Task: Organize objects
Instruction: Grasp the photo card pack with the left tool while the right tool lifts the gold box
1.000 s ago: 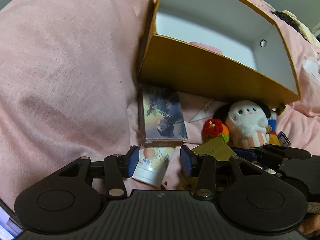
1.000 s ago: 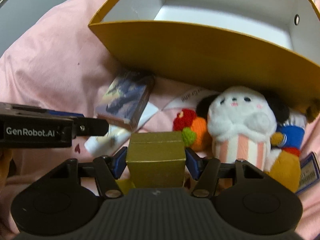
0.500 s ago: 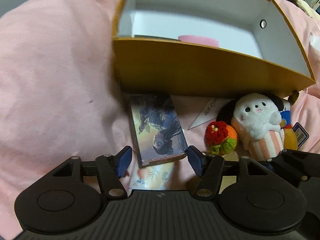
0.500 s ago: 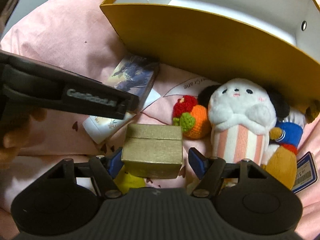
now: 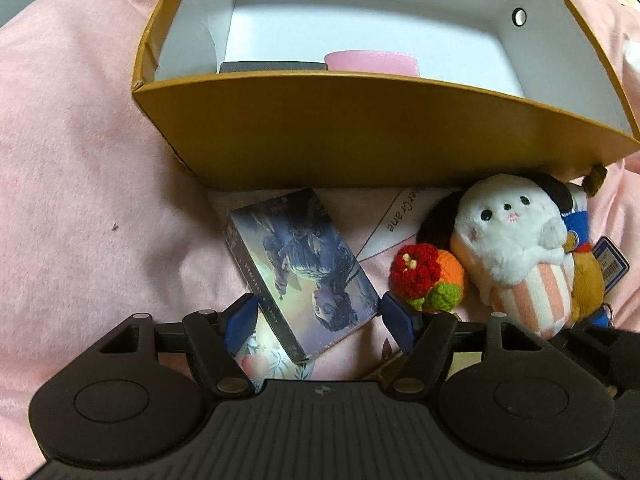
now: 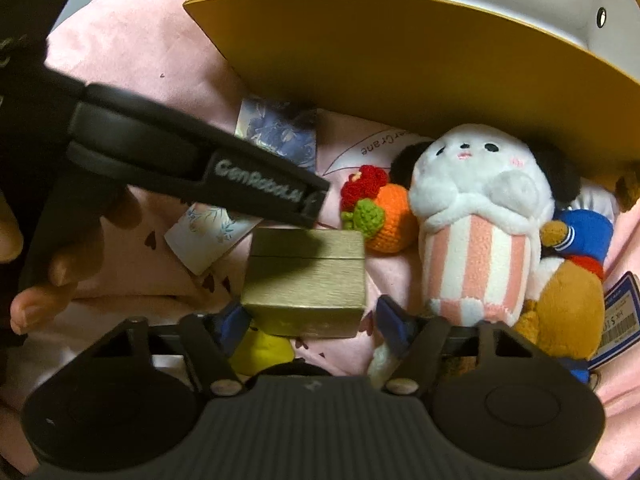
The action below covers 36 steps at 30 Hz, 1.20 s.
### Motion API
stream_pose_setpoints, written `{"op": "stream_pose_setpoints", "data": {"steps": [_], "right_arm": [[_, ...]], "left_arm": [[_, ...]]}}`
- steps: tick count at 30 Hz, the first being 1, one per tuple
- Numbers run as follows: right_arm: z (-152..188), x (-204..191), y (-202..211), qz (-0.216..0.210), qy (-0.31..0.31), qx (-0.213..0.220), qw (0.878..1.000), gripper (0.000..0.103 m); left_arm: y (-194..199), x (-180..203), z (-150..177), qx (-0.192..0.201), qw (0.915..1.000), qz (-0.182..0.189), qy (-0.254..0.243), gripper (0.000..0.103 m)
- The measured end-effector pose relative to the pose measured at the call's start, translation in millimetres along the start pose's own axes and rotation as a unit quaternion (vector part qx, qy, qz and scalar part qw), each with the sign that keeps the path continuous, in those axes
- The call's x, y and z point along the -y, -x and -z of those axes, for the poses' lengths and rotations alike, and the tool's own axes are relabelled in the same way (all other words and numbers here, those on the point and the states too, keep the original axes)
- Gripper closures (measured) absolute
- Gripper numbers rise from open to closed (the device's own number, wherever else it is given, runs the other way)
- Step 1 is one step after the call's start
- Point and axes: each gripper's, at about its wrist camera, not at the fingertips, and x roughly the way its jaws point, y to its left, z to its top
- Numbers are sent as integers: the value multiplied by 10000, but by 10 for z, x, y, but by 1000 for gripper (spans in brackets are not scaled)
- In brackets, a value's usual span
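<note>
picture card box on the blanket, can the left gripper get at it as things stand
Probably yes. The left gripper stands wide open with the near end of the picture card box between its fingers, pads not touching it. Nothing lies on top; the crochet toy sits close beside the right-hand finger and might get nudged.

Dim, warm indoor light; strong fisheye bending at edges; box (image 5: pixel 360 128) shadows toys; left tool (image 6: pixel 192 168) blurred at 9 o'clock.
</note>
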Motion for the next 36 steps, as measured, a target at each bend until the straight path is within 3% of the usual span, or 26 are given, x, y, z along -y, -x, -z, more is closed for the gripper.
{"op": "stream_pose_setpoints", "data": {"steps": [6,11,18,22,25,27,30,33,36], "right_arm": [[-54,16,47,-56,-98,129,9999,43],[-44,67,173,73,-143,249,9996,43],[-140,160,511,247,-195,826,9961,43],[-185,241,592,322,-140,1021,9942,43],[-339,206,569,233,-371,1139,9925,43],[-365,171,571,193,-520,1226,9909,43],[-368,250,683,149,-644,1373,9883,43],[-370,308,805,523,-626,1567,9843,43],[-376,438,844,353,-825,1559,9837,43]], "left_arm": [[-39,-16,-35,44,9999,-101,101,21],[87,-120,-15,143,9998,-154,55,39],[303,-372,12,292,9977,-612,73,44],[382,-418,19,364,9981,-370,327,43],[432,-414,2,408,9972,-52,632,33],[376,-308,-15,358,9972,77,653,32],[239,-193,-51,237,9977,-31,642,32],[77,-151,-65,115,9967,-120,791,32],[-32,-135,-109,60,9954,-79,953,30]]}}
